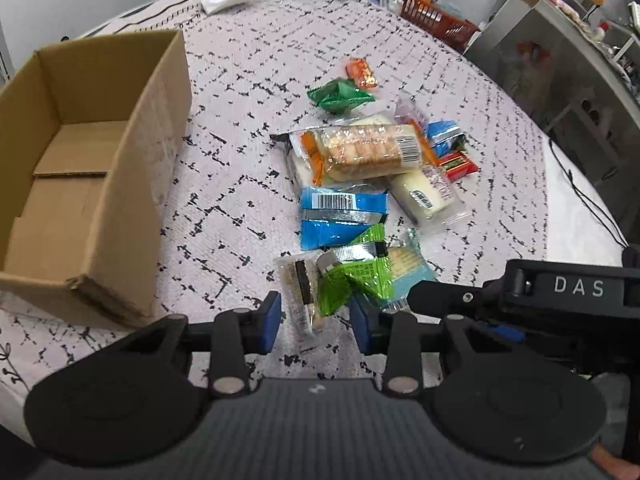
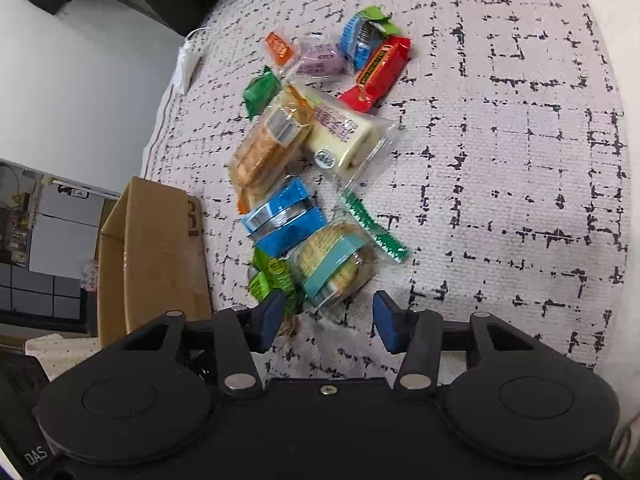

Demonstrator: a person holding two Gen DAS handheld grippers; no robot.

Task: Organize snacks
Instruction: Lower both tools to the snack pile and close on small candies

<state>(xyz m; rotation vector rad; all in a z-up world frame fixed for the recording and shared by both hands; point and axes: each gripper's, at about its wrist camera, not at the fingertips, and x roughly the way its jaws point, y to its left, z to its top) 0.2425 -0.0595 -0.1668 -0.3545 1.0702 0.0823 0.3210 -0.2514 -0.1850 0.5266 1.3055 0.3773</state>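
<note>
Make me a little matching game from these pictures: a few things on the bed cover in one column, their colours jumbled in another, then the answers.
Things:
1. cardboard box
2. candy bar
3. barcode snack pack
4. small wrapper by the left gripper

Colours:
A. blue
B. bright green
C. brown
D. red

Pairs: 1-C, 2-D, 3-A, 4-B

Both the left gripper and the right gripper are open, holding nothing.
</note>
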